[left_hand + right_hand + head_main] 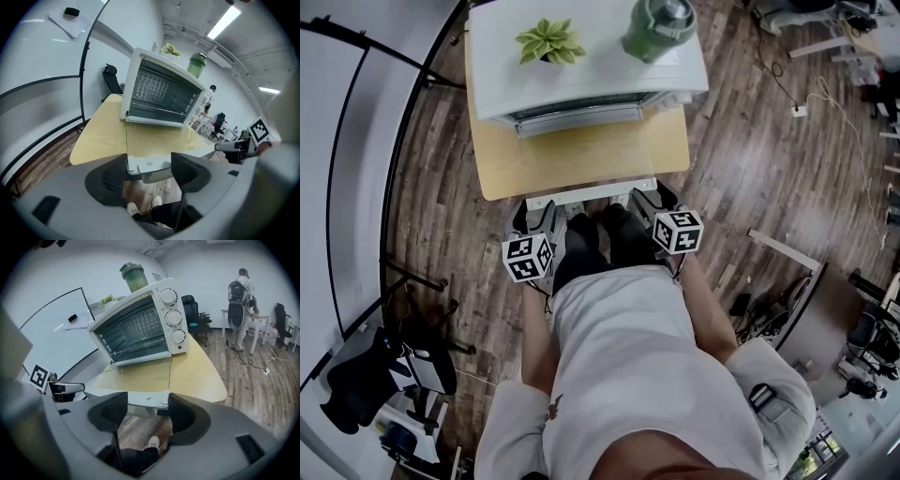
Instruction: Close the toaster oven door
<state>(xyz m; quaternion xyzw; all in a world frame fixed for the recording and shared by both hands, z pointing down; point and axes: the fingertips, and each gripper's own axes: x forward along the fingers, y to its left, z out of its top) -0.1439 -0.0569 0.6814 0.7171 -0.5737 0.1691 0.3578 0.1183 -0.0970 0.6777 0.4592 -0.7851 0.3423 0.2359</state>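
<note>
The white toaster oven (140, 324) stands at the far side of the light wooden worktop (197, 376); its clear glass door (140, 373) lies folded down flat toward us, with a pale bar handle (140, 399) along its front edge. We judge the door to be stiff, hinged and rather light, but the glass is smooth and breakable; so the handle is the place to take it, lifting from beneath and evenly at both ends. The left gripper (149, 171) and the right gripper (143, 408) both have their jaws spread; the handle lies across each gap and is not pinched.
</note>
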